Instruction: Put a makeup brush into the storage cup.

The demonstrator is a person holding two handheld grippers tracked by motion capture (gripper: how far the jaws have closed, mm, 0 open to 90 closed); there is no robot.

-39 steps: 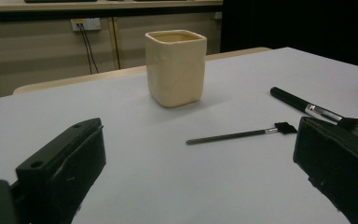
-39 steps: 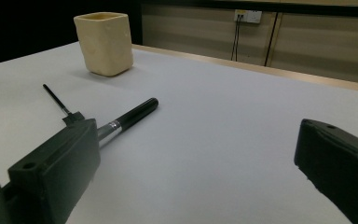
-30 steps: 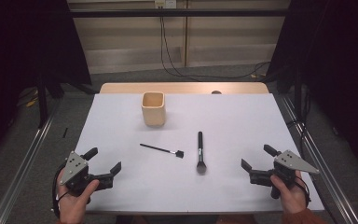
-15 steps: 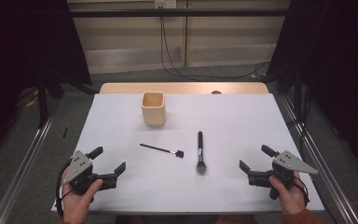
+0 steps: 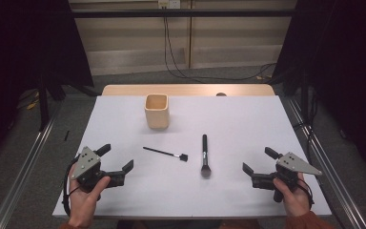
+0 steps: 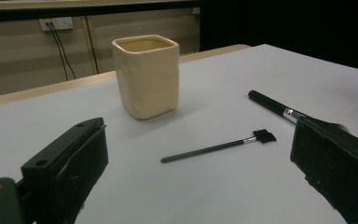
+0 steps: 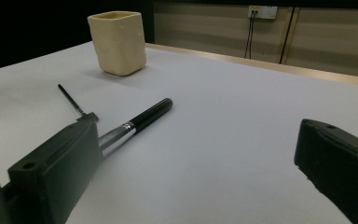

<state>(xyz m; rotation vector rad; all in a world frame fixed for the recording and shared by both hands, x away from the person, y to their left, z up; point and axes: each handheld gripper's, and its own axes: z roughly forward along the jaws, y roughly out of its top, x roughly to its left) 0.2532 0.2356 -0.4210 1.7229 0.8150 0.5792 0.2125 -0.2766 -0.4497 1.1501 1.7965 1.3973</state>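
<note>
A cream square cup (image 5: 156, 110) (image 6: 146, 74) (image 7: 118, 41) stands upright at the back of the white table sheet (image 5: 248, 124). In front of it lie a thin black brush (image 5: 164, 153) (image 6: 219, 147) (image 7: 74, 103) and a thicker black makeup brush (image 5: 204, 154) (image 6: 275, 105) (image 7: 140, 119). My left gripper (image 5: 116, 159) (image 6: 200, 175) rests open at the front left, nothing between its jaws. My right gripper (image 5: 258, 161) (image 7: 200, 170) is open at the front right, also empty. Both brushes lie apart from the grippers.
A wooden table edge (image 5: 190, 90) runs along the back beyond the sheet. Metal rails (image 5: 26, 164) flank the table on both sides. Cables (image 5: 176, 57) hang from a wall socket behind.
My left gripper has shifted slightly right and toward the front edge. The right gripper and the objects have stayed put.
</note>
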